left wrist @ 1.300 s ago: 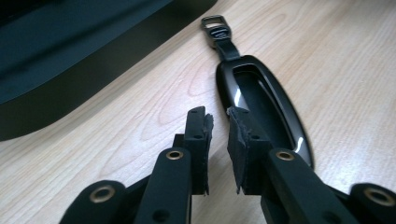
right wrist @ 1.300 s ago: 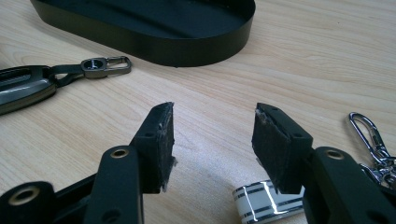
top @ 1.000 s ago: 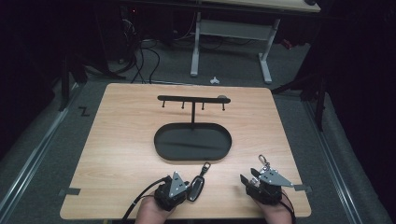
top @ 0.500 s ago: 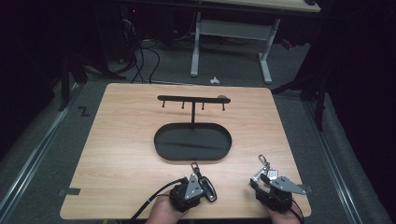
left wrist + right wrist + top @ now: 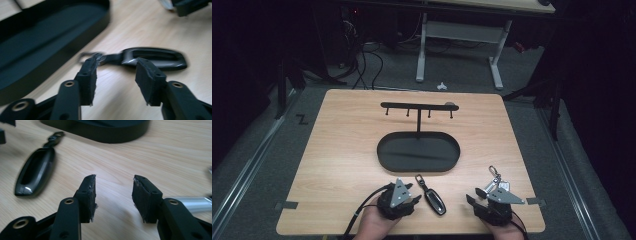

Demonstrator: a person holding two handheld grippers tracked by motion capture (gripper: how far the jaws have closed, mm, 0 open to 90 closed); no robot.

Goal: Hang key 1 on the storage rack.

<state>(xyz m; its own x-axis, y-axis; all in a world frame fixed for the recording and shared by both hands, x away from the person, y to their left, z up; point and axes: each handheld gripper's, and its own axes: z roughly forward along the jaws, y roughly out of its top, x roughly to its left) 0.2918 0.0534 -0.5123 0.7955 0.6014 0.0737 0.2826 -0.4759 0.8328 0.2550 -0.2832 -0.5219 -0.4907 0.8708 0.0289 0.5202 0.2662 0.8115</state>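
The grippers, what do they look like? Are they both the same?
Nearly the same. The left gripper and the right gripper are black, each topped by a grey three-cornered plate, and each trails a black cable. Up close, each has two black jaws with round metal rivets and rough black pads, frayed at the edges.

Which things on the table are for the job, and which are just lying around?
Likely for the job:
- black car key fob beside the open left gripper
- silver keys on a clasp by the open right gripper
- black metal hook stand with oval tray

Just lying about:
- small white object on the floor
- white desk legs behind
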